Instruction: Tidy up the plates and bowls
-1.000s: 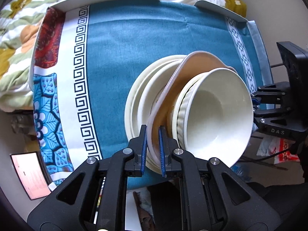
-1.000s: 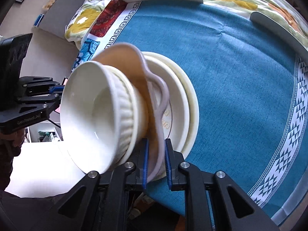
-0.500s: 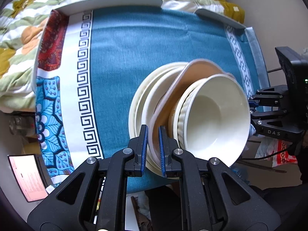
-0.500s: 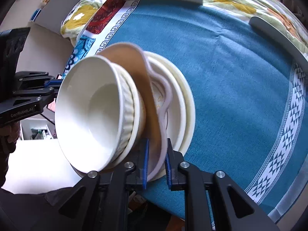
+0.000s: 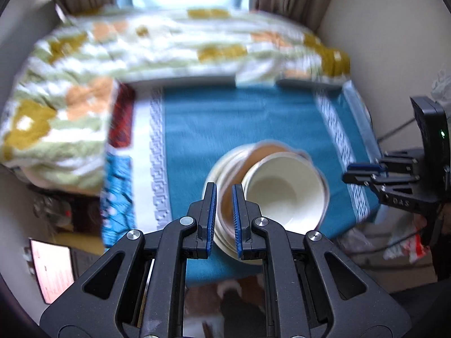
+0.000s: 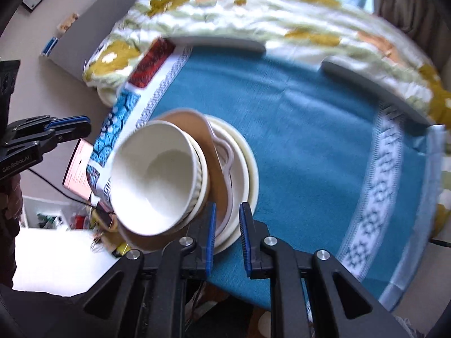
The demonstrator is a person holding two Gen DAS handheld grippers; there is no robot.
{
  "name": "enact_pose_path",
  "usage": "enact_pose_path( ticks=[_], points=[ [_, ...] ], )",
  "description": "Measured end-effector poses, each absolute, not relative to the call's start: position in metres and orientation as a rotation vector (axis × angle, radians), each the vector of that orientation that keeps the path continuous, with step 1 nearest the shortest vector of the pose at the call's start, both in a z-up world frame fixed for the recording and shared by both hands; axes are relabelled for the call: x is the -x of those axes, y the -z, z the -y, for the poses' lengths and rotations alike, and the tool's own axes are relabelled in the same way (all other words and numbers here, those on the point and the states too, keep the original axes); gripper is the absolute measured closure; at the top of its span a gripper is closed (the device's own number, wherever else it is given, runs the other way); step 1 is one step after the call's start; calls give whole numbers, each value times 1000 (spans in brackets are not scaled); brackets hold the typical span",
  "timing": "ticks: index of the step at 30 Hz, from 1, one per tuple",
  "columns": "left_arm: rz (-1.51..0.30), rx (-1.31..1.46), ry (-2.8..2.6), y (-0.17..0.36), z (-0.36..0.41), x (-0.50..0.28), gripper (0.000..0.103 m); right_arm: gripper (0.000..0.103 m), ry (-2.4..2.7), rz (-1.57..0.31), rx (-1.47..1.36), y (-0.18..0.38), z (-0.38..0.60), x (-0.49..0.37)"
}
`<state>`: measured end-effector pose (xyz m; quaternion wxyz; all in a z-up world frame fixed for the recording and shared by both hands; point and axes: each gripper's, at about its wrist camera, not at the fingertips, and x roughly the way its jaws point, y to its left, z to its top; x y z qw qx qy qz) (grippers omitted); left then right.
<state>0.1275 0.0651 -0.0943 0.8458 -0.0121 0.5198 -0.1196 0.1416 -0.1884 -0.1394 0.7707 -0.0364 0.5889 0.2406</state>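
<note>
Behind our blue tablecloth (image 5: 253, 129) a floral quilt (image 5: 141, 45) fills the upper frame. Our left gripper (image 5: 224, 217) and right gripper (image 6: 227, 236) point steeply down, fingers nearly pressed together and holding nothing, above the stacked plates and bowls (image 5: 282, 191) at centre. Half a second ago both pinched the tan plate's rim; now they have let go and risen.

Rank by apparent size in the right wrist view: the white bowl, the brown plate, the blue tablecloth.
1. blue tablecloth, by far the largest.
2. brown plate and white bowl: unsure. The bowl hides much of the plate and sits nearer the camera.
</note>
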Motion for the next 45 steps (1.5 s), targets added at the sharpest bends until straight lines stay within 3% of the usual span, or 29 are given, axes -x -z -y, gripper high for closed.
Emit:
enact_pose_path(
  ticks=[4,6,7,8,10,16,26,36,37,38,39,41,45],
  points=[
    [-904,17,192,51,-62,-88,95,88,-440,-1137,6,96,195,-109],
    [-842,35,179,35,-58,-70,95,80,-386,-1061,-21,73,198,-90],
    [-809,54,180,27,-56,-60,95,68,-367,-1027,-29,65,197,-83],
    [-787,65,180,21,-54,-54,95,49,-348,-987,-39,56,196,-73],
    [-745,73,165,9,-50,-39,95,28,-316,-904,-53,35,196,-53],
    [-632,87,151,-28,-36,8,94,3,-212,-701,-55,-12,203,-6],
    [-452,68,128,-61,-8,70,92,1,-68,-486,-37,-52,220,53],
    [-384,73,116,-70,2,93,90,1,-37,-420,-32,-57,228,74],
    [-381,77,123,-70,3,95,88,1,-36,-416,-30,-58,228,75],
    [-380,77,125,-70,2,92,68,1,-34,-411,-28,-58,228,75],
    [-374,79,128,-70,4,94,10,1,-32,-409,-28,-58,229,76],
    [-327,93,140,-69,3,100,0,1,-32,-403,-26,-58,230,77],
    [-288,84,143,-70,5,109,0,1,-29,-400,-28,-58,230,80]
  ],
)
